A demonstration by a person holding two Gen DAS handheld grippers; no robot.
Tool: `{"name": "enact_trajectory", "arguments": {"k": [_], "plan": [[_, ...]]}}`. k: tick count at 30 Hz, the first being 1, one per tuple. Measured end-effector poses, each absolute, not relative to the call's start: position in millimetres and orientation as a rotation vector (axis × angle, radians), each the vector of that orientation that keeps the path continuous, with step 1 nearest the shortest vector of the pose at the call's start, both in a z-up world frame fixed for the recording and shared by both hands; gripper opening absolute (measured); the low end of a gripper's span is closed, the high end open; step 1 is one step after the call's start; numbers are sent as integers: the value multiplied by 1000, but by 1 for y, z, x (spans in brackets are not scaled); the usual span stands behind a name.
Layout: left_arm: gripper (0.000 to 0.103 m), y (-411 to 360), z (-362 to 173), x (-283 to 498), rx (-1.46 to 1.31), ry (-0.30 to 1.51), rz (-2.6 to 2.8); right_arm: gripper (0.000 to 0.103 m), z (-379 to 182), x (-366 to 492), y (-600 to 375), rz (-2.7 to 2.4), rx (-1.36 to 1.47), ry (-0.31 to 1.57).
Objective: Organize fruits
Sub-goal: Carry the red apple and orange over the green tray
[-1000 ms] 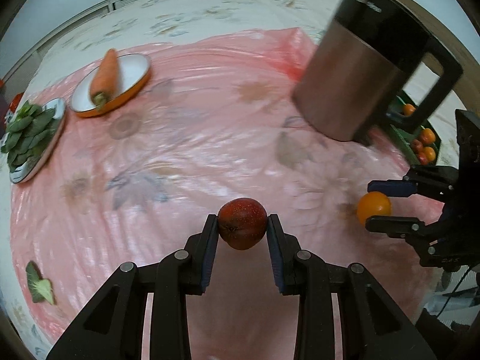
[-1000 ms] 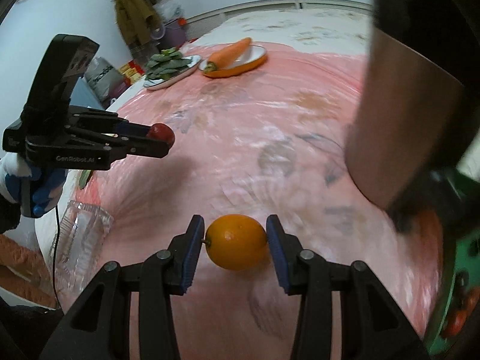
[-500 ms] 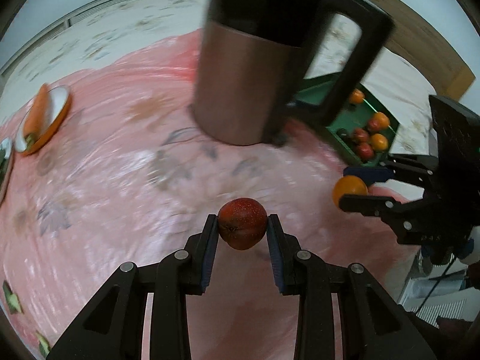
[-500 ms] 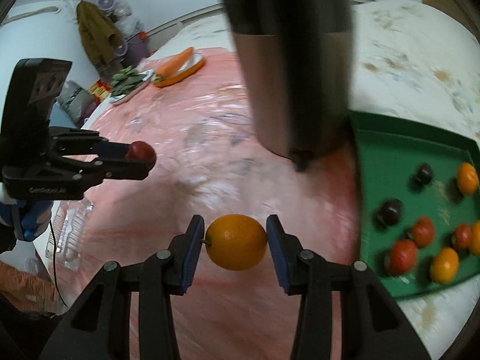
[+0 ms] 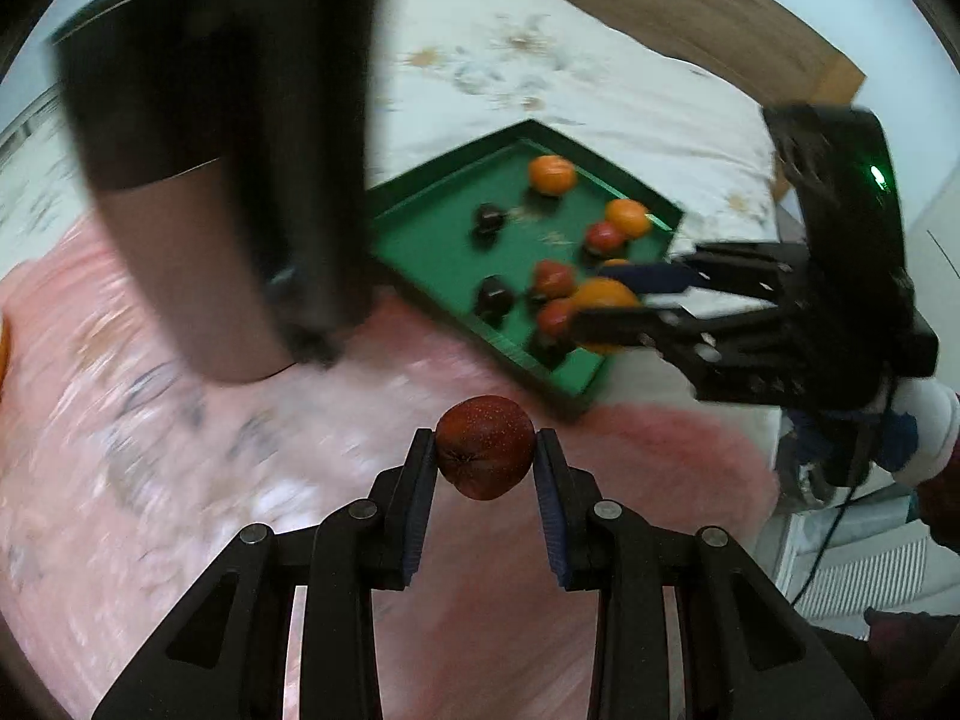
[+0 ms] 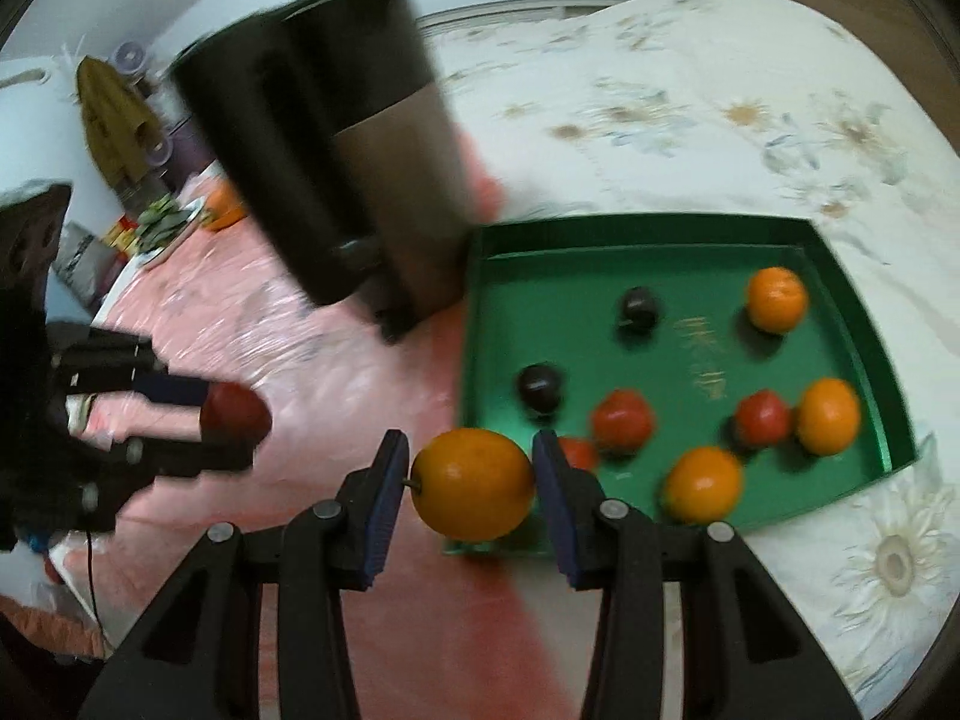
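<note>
Both grippers point steeply downward, side by side. The left gripper (image 5: pixel 485 462) clamps a dark red fruit (image 5: pixel 485 455) between its pads; the right gripper (image 6: pixel 472 483) pinches an orange (image 6: pixel 473 485) likewise.

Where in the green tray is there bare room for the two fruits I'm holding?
The green tray is bare along its far wall, and mid-floor between the two dark plums and the far orange. Fruit crowds the near edge, around the red ones, so that is tight.
</note>
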State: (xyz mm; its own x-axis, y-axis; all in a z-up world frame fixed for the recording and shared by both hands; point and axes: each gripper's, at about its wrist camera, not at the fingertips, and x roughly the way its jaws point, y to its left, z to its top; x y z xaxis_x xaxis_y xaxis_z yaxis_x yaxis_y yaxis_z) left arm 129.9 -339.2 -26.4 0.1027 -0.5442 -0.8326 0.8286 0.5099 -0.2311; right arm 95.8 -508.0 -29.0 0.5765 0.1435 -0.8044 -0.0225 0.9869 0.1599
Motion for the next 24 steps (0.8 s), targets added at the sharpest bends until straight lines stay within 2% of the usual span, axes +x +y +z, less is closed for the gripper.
{"name": "enact_trajectory", "arguments": {"k": [14, 24], "plan": [[28, -456, -27, 146, 318, 911, -962, 54, -32, 125, -604, -76, 156, 857], [28, -484, -63, 187, 282, 937, -790, 54, -65, 150, -641, -136, 152, 883]]}}
